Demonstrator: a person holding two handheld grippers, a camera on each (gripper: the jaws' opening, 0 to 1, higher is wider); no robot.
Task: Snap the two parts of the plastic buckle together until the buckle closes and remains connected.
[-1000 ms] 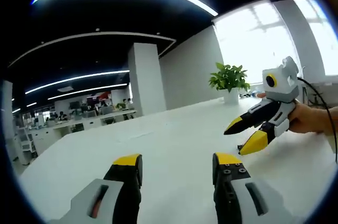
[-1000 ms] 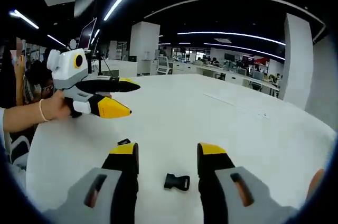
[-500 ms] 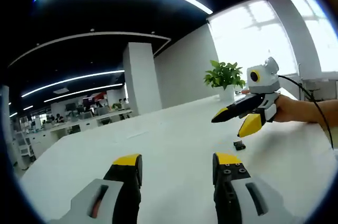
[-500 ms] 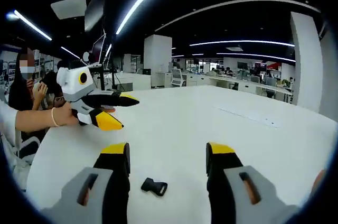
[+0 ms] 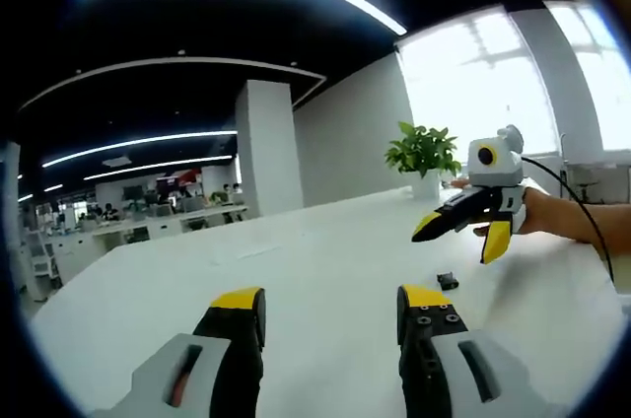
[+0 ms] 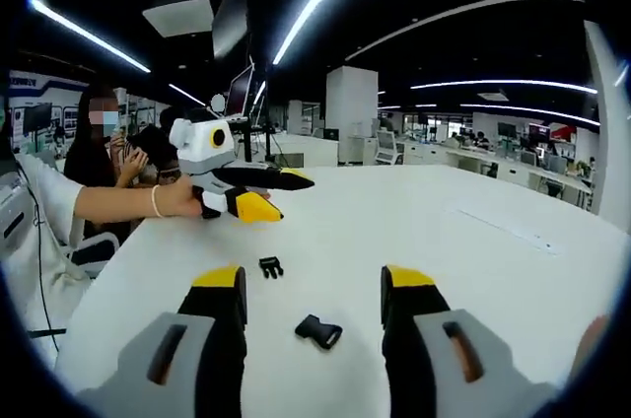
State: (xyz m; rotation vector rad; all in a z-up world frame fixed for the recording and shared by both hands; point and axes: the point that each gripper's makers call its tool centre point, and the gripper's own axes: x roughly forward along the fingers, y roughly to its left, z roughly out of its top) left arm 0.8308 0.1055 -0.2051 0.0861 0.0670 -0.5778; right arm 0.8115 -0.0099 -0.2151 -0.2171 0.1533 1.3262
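Two buckle halves lie apart on the white table [image 6: 513, 270]: the larger half [image 6: 318, 331] sits between my right gripper [image 6: 314, 285]'s spread jaws, the smaller half [image 6: 270, 266] at eleven o'clock from it. My left gripper [image 5: 331, 302] hangs spread and empty. Both look light, stiff and slippery; I'd pinch each by its flat sides.

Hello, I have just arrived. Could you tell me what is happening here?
A person holds one set of tongs in each hand above a white table. Both the left tongs and the right tongs are open and hold nothing. Two black buckle parts lie apart on the table: a larger part and a smaller part. Nothing is joined yet.
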